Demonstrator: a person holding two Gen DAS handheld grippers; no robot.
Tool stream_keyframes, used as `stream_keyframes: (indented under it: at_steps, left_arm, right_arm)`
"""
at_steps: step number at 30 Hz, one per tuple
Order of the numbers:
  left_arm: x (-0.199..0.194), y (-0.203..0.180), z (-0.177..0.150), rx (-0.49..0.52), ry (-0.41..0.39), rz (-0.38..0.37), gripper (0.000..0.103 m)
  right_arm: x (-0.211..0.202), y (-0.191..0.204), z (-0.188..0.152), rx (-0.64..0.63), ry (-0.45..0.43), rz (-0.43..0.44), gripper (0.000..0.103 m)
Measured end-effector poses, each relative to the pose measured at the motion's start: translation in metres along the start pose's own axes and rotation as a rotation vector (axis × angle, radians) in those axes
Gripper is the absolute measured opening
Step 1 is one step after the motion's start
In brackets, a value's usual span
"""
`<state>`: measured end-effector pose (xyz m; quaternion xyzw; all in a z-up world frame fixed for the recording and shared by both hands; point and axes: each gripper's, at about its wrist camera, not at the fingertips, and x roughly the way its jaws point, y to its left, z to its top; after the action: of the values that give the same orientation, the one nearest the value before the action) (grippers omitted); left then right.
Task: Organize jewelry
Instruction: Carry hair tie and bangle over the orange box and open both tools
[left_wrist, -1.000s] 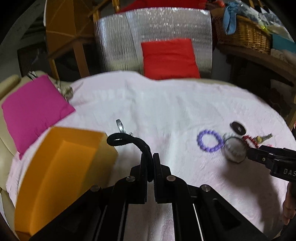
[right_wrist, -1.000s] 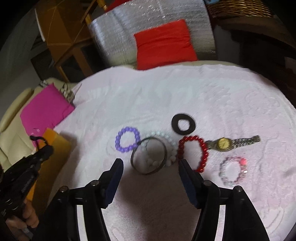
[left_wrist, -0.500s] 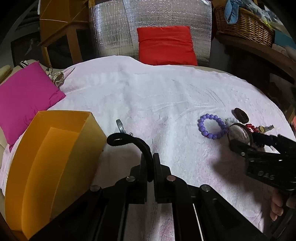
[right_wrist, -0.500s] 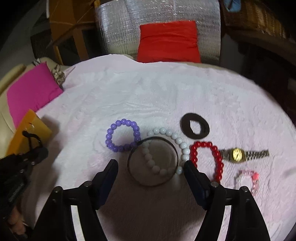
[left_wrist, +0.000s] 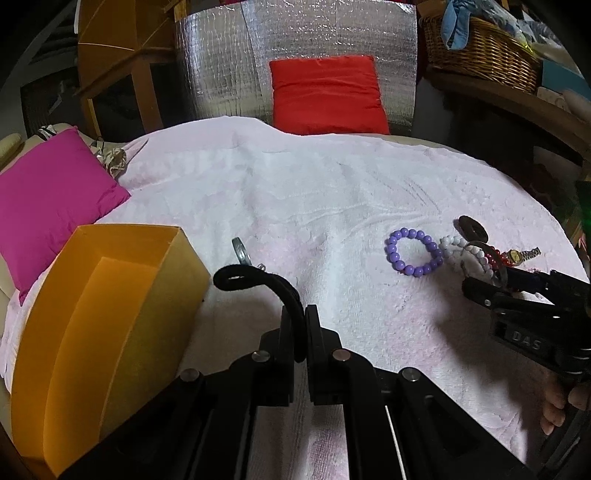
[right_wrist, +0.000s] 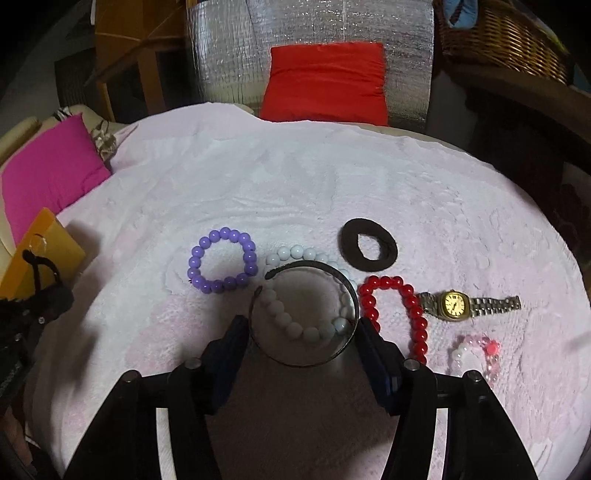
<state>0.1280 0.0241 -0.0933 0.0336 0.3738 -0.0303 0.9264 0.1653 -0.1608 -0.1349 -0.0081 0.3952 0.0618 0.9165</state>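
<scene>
Jewelry lies on a pink towel (right_wrist: 295, 177); what is under the towel is hidden. Left hand-held gripper (left_wrist: 300, 325) is pressed together, pinching a black hair tie (left_wrist: 255, 282) beside the orange box (left_wrist: 99, 332). Right hand-held gripper (right_wrist: 301, 334) has jaws closing around a dark metal bangle (right_wrist: 306, 314), pads just beside its rim; contact unclear. Bangle overlaps the white bead bracelet (right_wrist: 295, 291). Purple bracelet (right_wrist: 221, 260), red bracelet (right_wrist: 397, 306), watch (right_wrist: 458, 304) nearby. Pink bracelet (right_wrist: 476, 350) blurry, partly cut off by a finger.
</scene>
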Motion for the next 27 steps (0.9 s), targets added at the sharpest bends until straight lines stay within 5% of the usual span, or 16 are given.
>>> stream_keyframes:
  at_steps: [7,13,21,27]
  left_arm:
    - [-0.026,0.001,0.002,-0.002,-0.061,0.006,0.006]
    - [-0.088,0.019,0.012,-0.013,-0.171,0.016,0.006]
    - [-0.153,0.096,0.003,-0.105,-0.237,0.143,0.006]
    - [-0.141,0.172,-0.030,-0.219,-0.134,0.299,0.006]
  right_arm:
    - [-0.033,-0.006,-0.006,0.026,-0.044,0.056,0.063]
    - [-0.065,0.017,0.003,0.040,-0.099,0.171,0.063]
    - [-0.085,0.126,0.030,-0.072,-0.139,0.340,0.063]
    - [-0.069,0.218,0.043,-0.154,-0.083,0.456,0.063]
